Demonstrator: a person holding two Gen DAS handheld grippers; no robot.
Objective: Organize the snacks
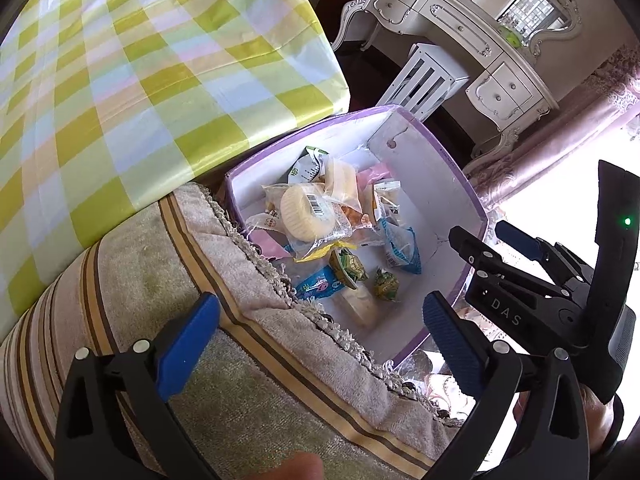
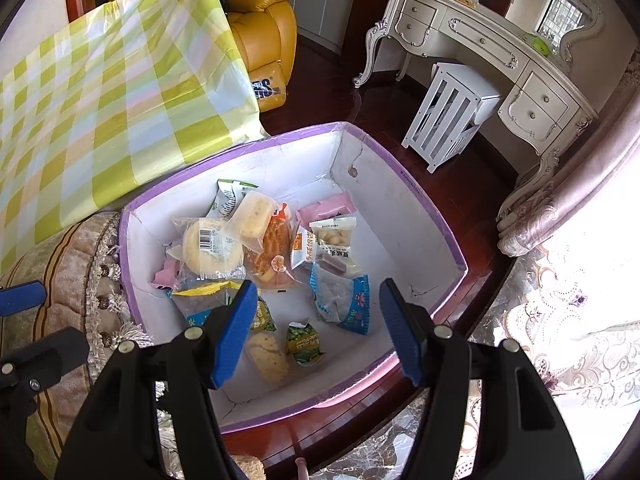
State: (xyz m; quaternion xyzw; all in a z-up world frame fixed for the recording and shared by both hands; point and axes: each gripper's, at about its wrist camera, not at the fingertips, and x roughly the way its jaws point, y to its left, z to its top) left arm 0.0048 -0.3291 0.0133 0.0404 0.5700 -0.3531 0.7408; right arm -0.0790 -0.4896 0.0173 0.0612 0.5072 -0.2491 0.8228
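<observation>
A purple-rimmed white box (image 2: pixel 424 216) stands on the floor and holds several wrapped snacks: a round pale cake (image 2: pixel 212 246), a blue packet (image 2: pixel 344 300), a small green packet (image 2: pixel 304 342). The box (image 1: pixel 440 160) and the round cake (image 1: pixel 306 210) also show in the left wrist view. My right gripper (image 2: pixel 316 328) is open and empty above the box's near side. My left gripper (image 1: pixel 320 340) is open and empty over the striped cushion (image 1: pixel 160 280) beside the box. The right gripper (image 1: pixel 496 240) shows at the right of the left wrist view.
A table with a green checked cloth (image 2: pixel 100 100) stands left of the box. A yellow leather armchair (image 2: pixel 260 20), a white dressing table (image 2: pixel 480 48) and a white slatted stool (image 2: pixel 448 116) stand behind on the dark wood floor. A lace curtain (image 2: pixel 560 320) hangs at right.
</observation>
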